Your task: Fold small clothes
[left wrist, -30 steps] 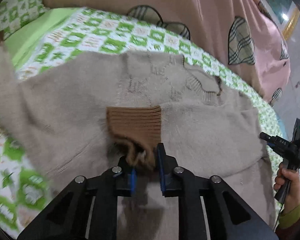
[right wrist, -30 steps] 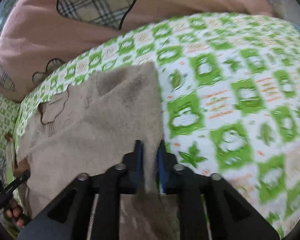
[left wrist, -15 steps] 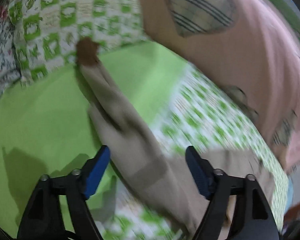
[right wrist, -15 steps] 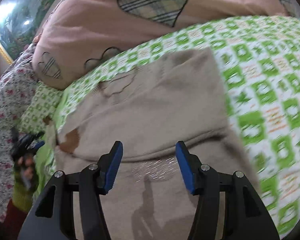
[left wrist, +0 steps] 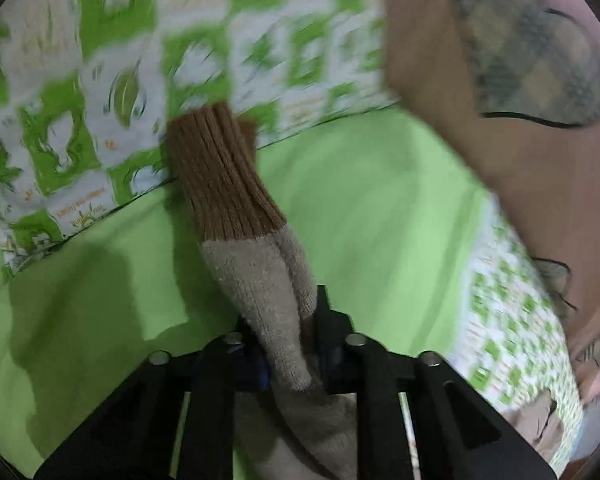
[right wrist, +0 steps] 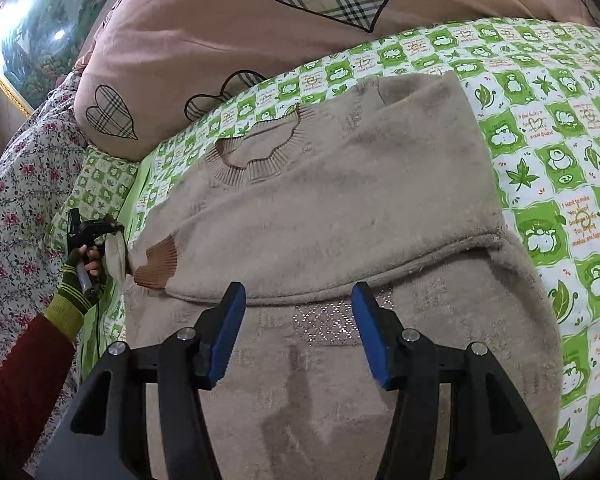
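Note:
A small beige knit sweater (right wrist: 340,208) with brown ribbed trim lies on the bed, its right side folded over the body. My right gripper (right wrist: 298,332) is open and empty, hovering above the fold line. My left gripper (left wrist: 290,344) is shut on the sweater's left sleeve (left wrist: 260,276), whose brown cuff (left wrist: 220,176) points away over the green sheet. In the right wrist view the left gripper (right wrist: 100,232) sits at the sweater's left edge, near the other brown cuff (right wrist: 158,266) lying on the body.
A pink quilt with plaid hearts (right wrist: 300,20) is bunched behind the sweater. A green and white patterned sheet (right wrist: 560,140) covers the bed. A floral fabric (right wrist: 16,200) lies at the left. A green pillow (left wrist: 60,80) is beyond the sleeve.
My right gripper has let go of the folded side, opened and drawn back. My left gripper released the first cuff, swung left and has closed on the left sleeve.

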The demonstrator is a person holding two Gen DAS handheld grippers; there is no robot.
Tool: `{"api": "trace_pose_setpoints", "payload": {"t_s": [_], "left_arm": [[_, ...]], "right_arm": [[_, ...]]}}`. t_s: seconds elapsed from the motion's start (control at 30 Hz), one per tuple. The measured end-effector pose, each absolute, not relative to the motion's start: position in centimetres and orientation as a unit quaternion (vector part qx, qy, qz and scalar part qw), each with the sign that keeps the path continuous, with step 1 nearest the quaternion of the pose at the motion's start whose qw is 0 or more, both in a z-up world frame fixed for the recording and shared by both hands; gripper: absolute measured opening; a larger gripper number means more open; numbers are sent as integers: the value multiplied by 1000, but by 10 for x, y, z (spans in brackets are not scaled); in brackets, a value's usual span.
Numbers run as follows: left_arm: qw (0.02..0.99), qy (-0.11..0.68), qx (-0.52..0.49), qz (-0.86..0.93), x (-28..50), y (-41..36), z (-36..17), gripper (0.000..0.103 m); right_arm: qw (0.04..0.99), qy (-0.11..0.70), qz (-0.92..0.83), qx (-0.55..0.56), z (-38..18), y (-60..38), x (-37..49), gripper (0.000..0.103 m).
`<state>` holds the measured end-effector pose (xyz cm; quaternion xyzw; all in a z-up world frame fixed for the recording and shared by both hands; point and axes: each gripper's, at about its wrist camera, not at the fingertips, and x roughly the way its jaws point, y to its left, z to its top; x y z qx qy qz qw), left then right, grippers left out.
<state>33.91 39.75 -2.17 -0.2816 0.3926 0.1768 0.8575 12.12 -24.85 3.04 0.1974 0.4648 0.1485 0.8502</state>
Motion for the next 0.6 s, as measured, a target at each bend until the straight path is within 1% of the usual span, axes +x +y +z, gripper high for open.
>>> {"api": "trace_pose_setpoints", "payload": {"t_s": [0.17,0.33,0.47,0.6], "left_arm": [[901,351,-234,100,313,324,21,11],[927,329,-180,9,293,211,55,10],[933,321,-151,-59,274,133,69,10],[929,325,-116,-130,267,47,64,10]], "right_arm": [[849,467,154,191,26,-242,115,56],[845,472,155,200,20,-243,100,56],[847,470,141,205,20,-257,88,56],[851,463,127,213,22,-273,81,56]]}}
